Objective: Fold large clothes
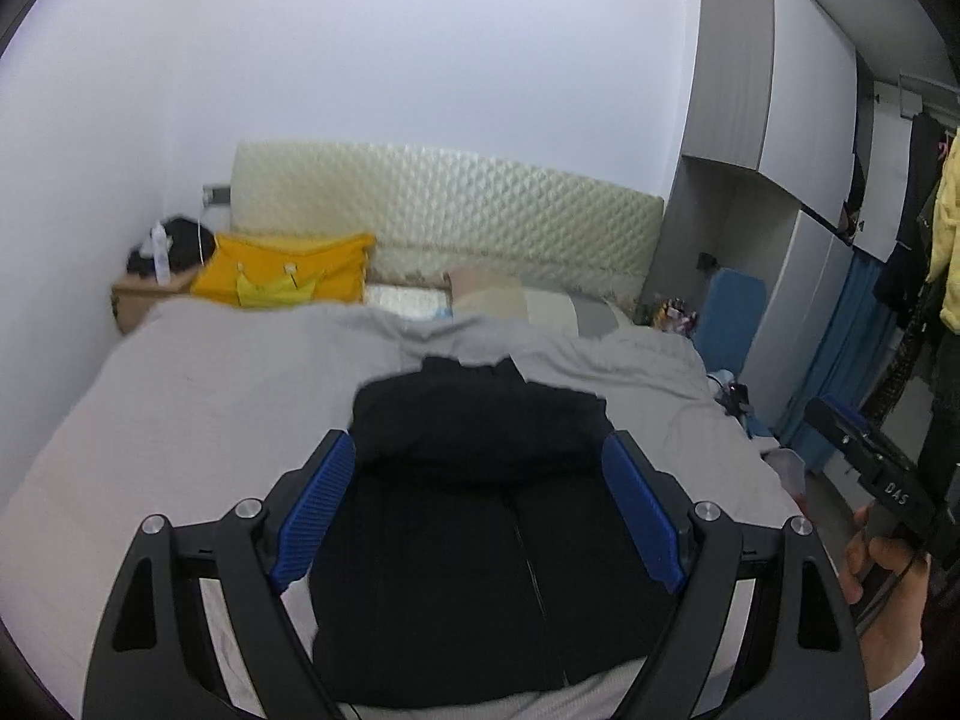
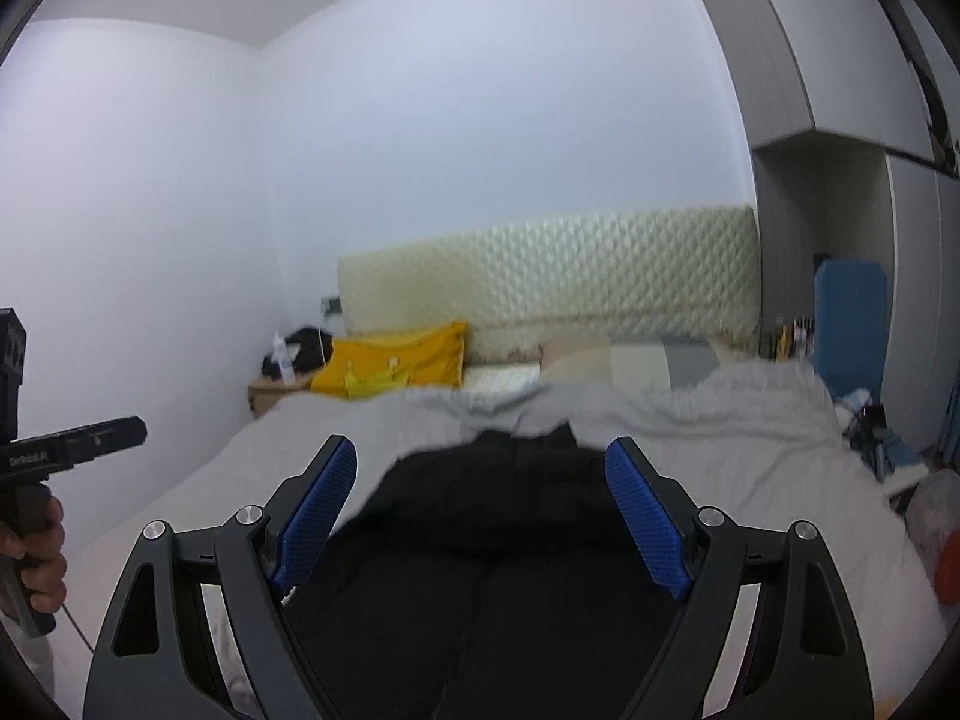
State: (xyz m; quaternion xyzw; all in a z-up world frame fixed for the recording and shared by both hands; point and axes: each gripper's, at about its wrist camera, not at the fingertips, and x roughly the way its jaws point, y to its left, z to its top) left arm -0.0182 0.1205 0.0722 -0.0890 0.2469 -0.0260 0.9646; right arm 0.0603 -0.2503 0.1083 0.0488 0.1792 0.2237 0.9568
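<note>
Left wrist view shows one black garment lying on the grey bedspread of the bed, its collar end toward the cream quilted headboard and a zip line running down its middle. The upper part of the garment looks doubled over the lower part. The left gripper hangs above the garment with its two blue-padded fingers spread wide, nothing between them. From the right wrist view, the right gripper likewise stands with its two blue fingers well apart over the same garment, gripping nothing; whether either gripper touches the cloth cannot be told.

Just in front of the headboard sit one yellow cushion and, beside it, a few pale folded pillows or covers, blurred. At the headboard's left end stands one small wooden nightstand with dark items on it. Right of the headboard rises a grey and white wardrobe, with one blue upright panel at its foot.
</note>
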